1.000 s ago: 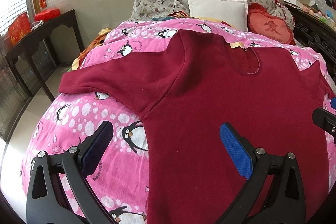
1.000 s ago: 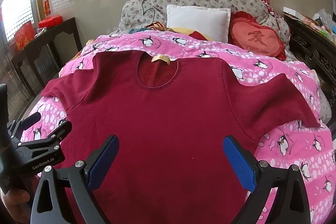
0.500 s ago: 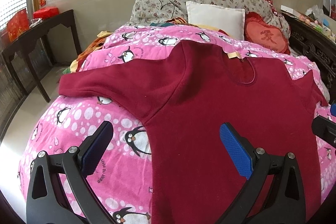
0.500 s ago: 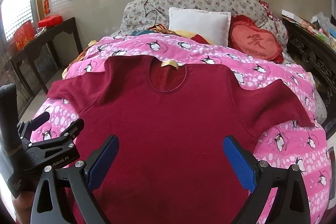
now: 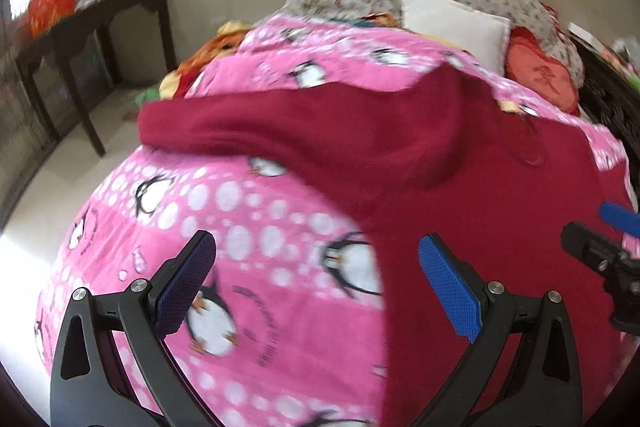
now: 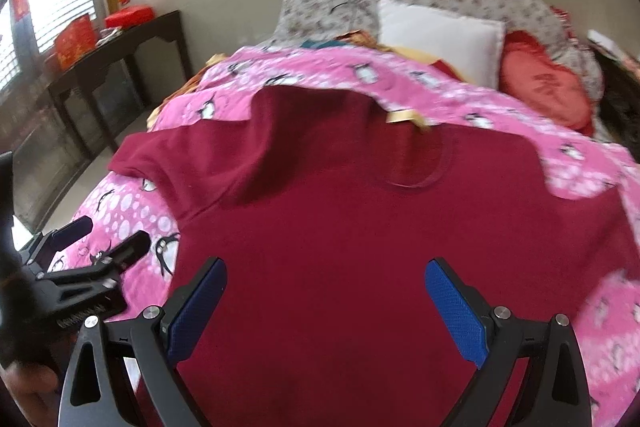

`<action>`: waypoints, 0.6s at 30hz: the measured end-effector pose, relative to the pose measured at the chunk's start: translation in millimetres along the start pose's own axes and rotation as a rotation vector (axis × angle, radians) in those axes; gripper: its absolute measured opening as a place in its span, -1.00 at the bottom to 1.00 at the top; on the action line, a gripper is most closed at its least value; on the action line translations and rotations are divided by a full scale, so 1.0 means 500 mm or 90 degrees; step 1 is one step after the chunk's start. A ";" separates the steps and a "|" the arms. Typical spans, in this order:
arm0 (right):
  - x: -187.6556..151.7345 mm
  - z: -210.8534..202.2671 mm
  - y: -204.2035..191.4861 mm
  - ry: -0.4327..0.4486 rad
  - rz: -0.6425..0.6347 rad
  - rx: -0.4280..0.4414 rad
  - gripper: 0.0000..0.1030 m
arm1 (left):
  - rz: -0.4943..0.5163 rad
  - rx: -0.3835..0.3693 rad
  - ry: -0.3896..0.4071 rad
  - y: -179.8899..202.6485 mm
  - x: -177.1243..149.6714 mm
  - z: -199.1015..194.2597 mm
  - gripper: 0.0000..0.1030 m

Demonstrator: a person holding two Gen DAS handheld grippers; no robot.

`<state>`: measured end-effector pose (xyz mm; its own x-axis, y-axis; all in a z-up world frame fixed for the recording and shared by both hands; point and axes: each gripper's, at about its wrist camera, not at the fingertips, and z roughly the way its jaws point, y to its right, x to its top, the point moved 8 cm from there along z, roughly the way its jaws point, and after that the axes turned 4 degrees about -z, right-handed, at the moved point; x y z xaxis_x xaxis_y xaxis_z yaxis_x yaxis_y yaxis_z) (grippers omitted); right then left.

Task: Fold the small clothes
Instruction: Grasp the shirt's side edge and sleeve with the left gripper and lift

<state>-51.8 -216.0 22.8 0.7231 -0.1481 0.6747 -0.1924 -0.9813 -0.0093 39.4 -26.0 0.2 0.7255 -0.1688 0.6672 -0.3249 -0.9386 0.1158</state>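
The bed, under a pink penguin blanket, carries the dark red shirt spread flat, collar toward the pillows and hem toward both grippers. Its long axis runs straight away from the jaws. The shirt's left sleeve lies ahead of the left gripper, the nearer one, which hangs released beside the side seam. The right gripper hovers released over the body.
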 end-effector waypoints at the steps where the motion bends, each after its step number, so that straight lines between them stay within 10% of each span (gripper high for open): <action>1: 0.005 0.015 -0.010 -0.004 -0.003 0.008 0.92 | -0.020 -0.001 -0.009 -0.024 0.007 0.009 0.98; 12: 0.081 0.115 -0.147 -0.010 -0.075 0.100 0.92 | -0.350 0.037 -0.074 -0.379 0.130 0.156 0.98; 18: 0.110 0.146 -0.254 -0.007 -0.168 0.111 0.91 | -0.463 -0.007 -0.126 -0.430 0.140 0.236 0.98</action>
<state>61.0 -108.8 7.1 0.7399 0.1143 0.6629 0.1192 -0.9921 0.0381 231.6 128.7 -64.8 0.8545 0.4405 0.2753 0.2723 -0.8312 0.4848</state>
